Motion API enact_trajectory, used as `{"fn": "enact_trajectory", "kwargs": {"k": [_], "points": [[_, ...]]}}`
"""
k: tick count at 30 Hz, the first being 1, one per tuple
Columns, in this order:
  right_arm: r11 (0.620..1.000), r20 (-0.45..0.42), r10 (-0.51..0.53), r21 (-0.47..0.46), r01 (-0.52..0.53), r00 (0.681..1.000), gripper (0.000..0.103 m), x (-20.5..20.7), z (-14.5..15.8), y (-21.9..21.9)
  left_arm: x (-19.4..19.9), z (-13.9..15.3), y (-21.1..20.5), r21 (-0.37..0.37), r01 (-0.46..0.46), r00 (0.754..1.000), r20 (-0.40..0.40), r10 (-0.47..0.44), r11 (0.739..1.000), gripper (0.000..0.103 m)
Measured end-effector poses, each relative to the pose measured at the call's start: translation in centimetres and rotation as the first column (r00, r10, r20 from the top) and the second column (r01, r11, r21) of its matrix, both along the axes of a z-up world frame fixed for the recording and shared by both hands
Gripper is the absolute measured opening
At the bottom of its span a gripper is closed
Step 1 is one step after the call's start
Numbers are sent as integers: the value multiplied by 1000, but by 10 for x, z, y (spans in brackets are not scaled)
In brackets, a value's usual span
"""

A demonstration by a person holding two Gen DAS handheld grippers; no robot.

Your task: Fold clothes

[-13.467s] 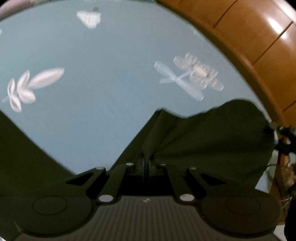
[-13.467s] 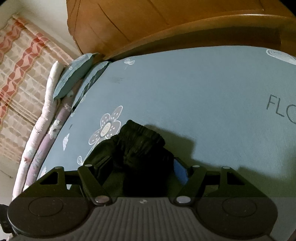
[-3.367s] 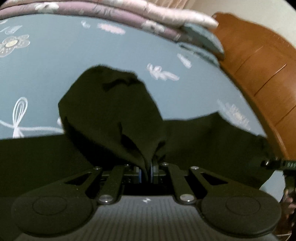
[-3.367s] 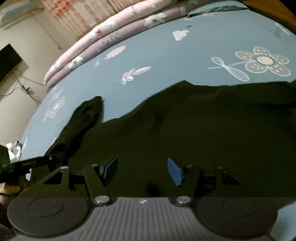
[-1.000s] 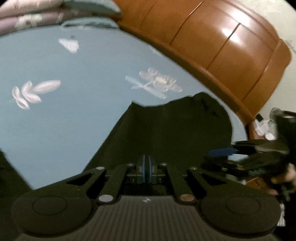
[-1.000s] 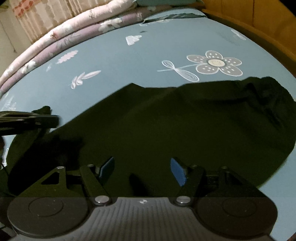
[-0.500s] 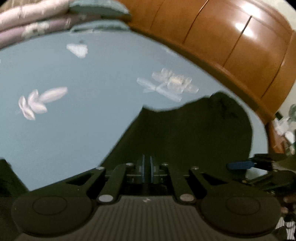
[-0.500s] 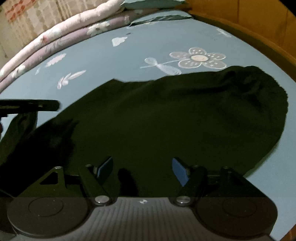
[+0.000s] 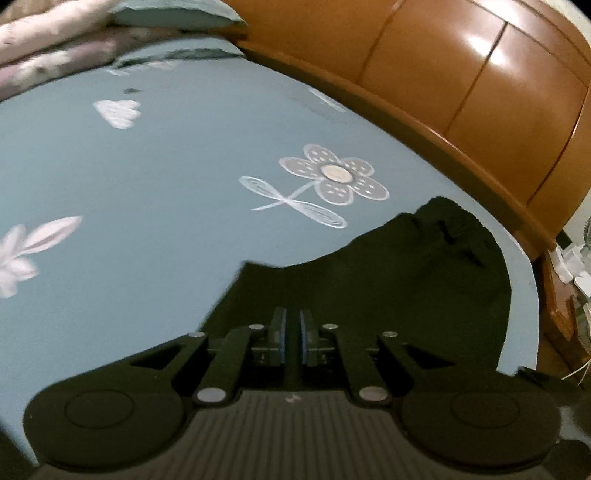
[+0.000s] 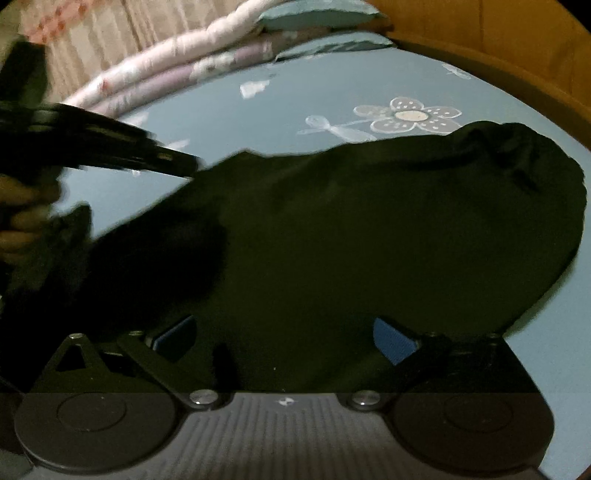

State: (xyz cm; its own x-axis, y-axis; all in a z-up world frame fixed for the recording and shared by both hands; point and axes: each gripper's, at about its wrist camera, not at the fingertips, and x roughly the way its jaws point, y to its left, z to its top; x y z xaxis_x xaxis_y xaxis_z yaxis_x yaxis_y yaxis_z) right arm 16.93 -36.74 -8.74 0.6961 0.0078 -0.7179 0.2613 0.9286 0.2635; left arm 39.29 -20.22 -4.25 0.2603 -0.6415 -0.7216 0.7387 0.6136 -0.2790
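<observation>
1. Lying on the blue bed sheet [image 9: 155,192], the dark garment [image 10: 369,240] is spread flat, with its bunched end close to the white flower print [image 9: 332,181] and near the wooden headboard [image 9: 461,85].
2. The left gripper [image 9: 291,336] has its fingers [image 9: 279,334] pressed almost together, with only a thin dark gap between the blue pads; I cannot tell if any cloth is caught there (the garment under them is the same dark colour).
3. The right gripper [image 10: 284,336] has its fingers [image 10: 393,339] standing wide apart. Its jaws have just been opening further, and the pads do not press on anything; the garment lies below and ahead of them.
4. In the right wrist view, the left gripper shows at the left side as a blurred dark shape above the garment edge, with the person's hand [image 10: 22,214] behind it.
5. Folded pink and purple quilts [image 10: 177,66] and a blue pillow [image 10: 317,16] lie at the far side of the bed.
</observation>
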Motion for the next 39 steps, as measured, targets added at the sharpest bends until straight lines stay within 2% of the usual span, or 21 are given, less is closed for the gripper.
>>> {"fn": "enact_trajectory", "kwargs": {"k": [3,5,8,12,17,21,23,24,25,27,29,31,35,39], "points": [[1000,60,5,-13,-4,998,103,-8,12,-20,7,-15,-22,3,-5,1000,0,5,1000,7],[996,84,17,-88,-10,996,103,0,23,-37,16,-27,-25,10,-48,998,-33,49,999,7],[983,119,66,-179,-44,991,103,22,36,-61,25,-33,-21,-29,-93,992,-89,90,995,11],[983,62,82,-167,-70,995,103,58,16,-95,25,-31,-18,-23,-109,989,-98,107,994,11],[979,-12,51,-198,-53,999,103,36,-7,-120,26,-32,-21,-2,-146,986,-85,145,989,8],[971,-13,38,-234,-40,999,103,8,-8,-121,28,-32,-21,4,-173,980,-96,172,985,7],[970,6,26,-243,-23,1000,103,1,-2,-117,26,-26,-26,26,-162,983,-87,164,986,7],[970,14,18,-243,-14,1000,103,0,1,-116,25,-22,-29,30,-156,984,-83,158,987,9],[972,40,5,-233,4,999,103,-4,6,-117,22,-16,-33,18,-143,987,-77,144,990,16],[980,102,-1,-196,22,995,103,-11,14,-120,15,-7,-43,-9,-104,993,-64,103,995,21],[985,104,-26,-165,43,994,103,-9,8,-126,8,-1,-60,-31,-49,997,-60,47,998,21],[984,43,-77,-159,82,996,103,-3,-5,-132,0,2,-77,-47,5,999,-50,-7,999,21],[978,66,-114,-169,124,991,103,-18,-1,-124,-15,-7,-108,-61,105,993,-37,-108,993,21],[980,83,-156,-110,165,984,103,-35,3,-119,-19,-24,-131,-47,156,987,-40,-158,987,21]]}}
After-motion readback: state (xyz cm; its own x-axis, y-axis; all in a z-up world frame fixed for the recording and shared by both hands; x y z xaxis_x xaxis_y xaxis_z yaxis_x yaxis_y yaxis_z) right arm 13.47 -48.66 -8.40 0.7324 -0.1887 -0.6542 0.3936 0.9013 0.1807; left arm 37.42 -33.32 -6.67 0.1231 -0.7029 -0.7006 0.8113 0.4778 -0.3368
